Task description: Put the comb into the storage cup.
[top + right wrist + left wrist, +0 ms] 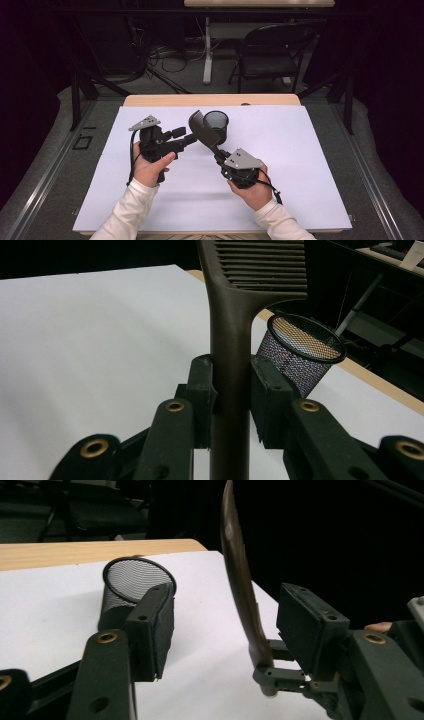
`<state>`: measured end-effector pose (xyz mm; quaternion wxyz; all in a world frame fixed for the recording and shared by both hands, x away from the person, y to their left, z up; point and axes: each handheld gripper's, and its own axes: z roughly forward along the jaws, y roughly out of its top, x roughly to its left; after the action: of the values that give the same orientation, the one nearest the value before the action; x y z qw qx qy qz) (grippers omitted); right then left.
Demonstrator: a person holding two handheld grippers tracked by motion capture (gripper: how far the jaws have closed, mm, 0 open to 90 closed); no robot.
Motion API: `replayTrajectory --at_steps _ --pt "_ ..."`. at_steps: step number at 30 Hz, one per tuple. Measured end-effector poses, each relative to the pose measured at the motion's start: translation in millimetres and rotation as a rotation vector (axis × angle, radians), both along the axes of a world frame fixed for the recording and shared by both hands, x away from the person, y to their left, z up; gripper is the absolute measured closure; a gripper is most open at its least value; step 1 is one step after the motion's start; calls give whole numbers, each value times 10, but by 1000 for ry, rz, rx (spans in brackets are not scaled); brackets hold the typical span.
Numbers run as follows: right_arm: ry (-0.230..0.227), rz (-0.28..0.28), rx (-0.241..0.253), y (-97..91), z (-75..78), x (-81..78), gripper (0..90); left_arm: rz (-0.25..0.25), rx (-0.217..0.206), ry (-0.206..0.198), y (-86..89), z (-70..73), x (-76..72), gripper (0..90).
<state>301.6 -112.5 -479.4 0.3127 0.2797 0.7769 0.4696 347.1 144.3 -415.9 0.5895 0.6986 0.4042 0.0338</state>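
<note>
Above the white mat (300, 165), the right gripper (218, 155) clamps a dark slotted spatula (201, 127) by its handle. Beside it, the left gripper (186, 137) has its 2 jaws apart, clear of the spatula, near a mesh cup (218, 125).

Brown slotted spatula (230, 340), held upright, off table

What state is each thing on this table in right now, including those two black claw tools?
Slotted spatula: clamped by its handle, lifted off the table, head up.
Mesh cup: upright on the white sheet, nothing visible inside.
Right gripper: shut on the spatula's handle.
Left gripper: jaws apart, spatula between them, pads not pressing.
White sheet: flat.
</note>
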Motion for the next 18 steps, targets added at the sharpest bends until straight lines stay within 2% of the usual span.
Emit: replayTrajectory --at_steps 2,5,18 --pt "0 -1 1 1 -1 1 728 -17 -5 17 -10 13 16 409" --pt "-1 -1 2 2 -3 0 728 -14 10 15 -30 19 26 410" --pt "-3 1 6 14 -17 -17 728 -29 -10 55 -86 -21 66 481"
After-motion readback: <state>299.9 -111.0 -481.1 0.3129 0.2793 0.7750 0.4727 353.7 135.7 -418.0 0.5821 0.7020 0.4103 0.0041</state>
